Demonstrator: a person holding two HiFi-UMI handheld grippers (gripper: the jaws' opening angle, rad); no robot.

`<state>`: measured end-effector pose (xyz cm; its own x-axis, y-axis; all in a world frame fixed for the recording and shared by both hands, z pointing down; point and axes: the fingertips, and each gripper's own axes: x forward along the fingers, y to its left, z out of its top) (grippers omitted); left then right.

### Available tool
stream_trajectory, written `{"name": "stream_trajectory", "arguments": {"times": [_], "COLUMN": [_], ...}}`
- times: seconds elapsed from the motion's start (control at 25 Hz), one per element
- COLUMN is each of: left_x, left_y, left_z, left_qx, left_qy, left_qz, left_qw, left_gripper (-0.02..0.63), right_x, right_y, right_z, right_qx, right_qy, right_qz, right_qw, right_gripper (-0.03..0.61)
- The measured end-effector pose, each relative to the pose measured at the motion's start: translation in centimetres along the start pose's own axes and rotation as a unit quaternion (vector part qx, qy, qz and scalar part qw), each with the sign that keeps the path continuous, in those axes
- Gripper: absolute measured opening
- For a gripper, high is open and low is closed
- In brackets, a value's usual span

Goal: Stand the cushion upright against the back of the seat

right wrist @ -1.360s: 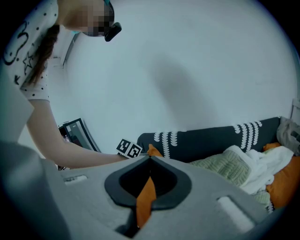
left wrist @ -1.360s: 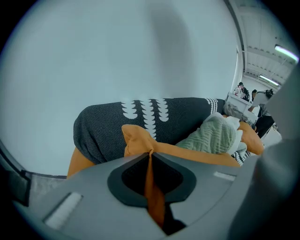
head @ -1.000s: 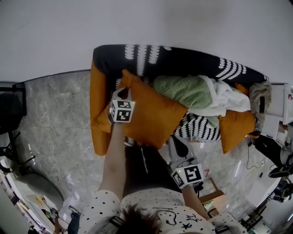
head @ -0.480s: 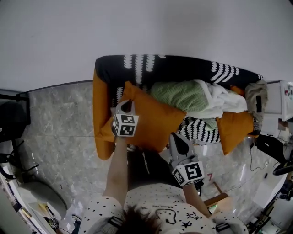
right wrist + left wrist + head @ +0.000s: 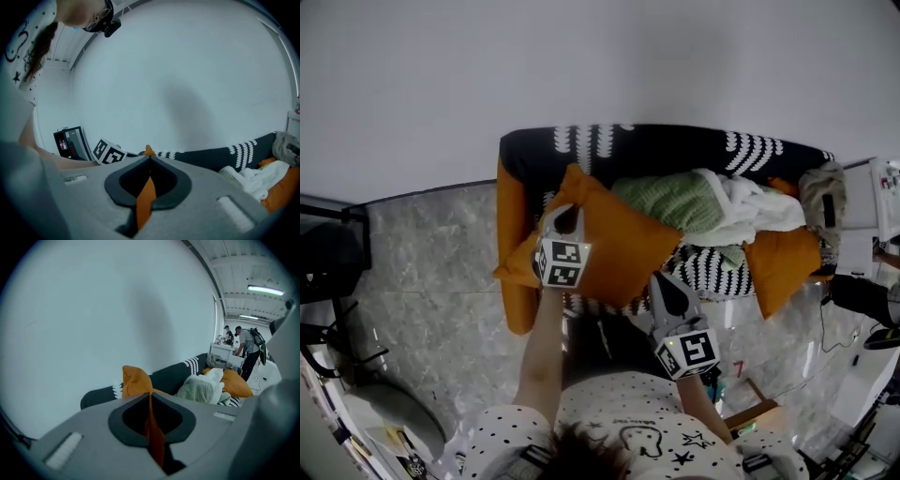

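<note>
Cushion (image 5: 619,239): orange cloth, matt, smooth. Sofa (image 5: 675,150): dark matt fabric. Green throw (image 5: 670,199) on sofa: ribbed knit. Floor (image 5: 431,253) beside sofa: glossy, marbled stone look.

The sofa (image 5: 675,145) stands on a grey, marbled floor (image 5: 431,253), with its back to a plain wall. Backrest and seat are black with white patterning; the left arm (image 5: 511,253) is orange.

Items on the seat, left to right:
- Large orange cushion (image 5: 619,239), tilted over the left half and pinched by my left claw (image 5: 565,217) and right claw (image 5: 661,286). I cannot tell whether its lower edge rests on the seat.
- Green knitted blanket (image 5: 670,199), heaped against the backrest.
- White cloth (image 5: 750,208), touching the blanket.
- Second orange cushion (image 5: 780,258), near the right end.
- Grey bundle (image 5: 822,187), at the right end.
</note>
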<state>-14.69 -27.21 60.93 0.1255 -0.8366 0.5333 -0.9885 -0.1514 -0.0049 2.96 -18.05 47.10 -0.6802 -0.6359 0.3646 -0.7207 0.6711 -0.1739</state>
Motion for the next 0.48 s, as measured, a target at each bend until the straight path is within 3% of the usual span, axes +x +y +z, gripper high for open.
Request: {"name": "stream_trajectory", "arguments": {"times": [0.48], "left_x": [1.8], "left_y": [2.9], "left_z": [7.9], "left_qx": [0.108], "left_qy": [-0.049], "left_qz": [-0.011], "left_qw": [0.9929], "left_gripper": [0.012], "right_x": [-0.6], "right_y": [-1.0], "right_z": [0.7], "right_qx": [0.005], "right_qy": [-0.012], "right_qz": [-0.016], "right_qw": [1.000], "right_gripper": [-0.002]}}
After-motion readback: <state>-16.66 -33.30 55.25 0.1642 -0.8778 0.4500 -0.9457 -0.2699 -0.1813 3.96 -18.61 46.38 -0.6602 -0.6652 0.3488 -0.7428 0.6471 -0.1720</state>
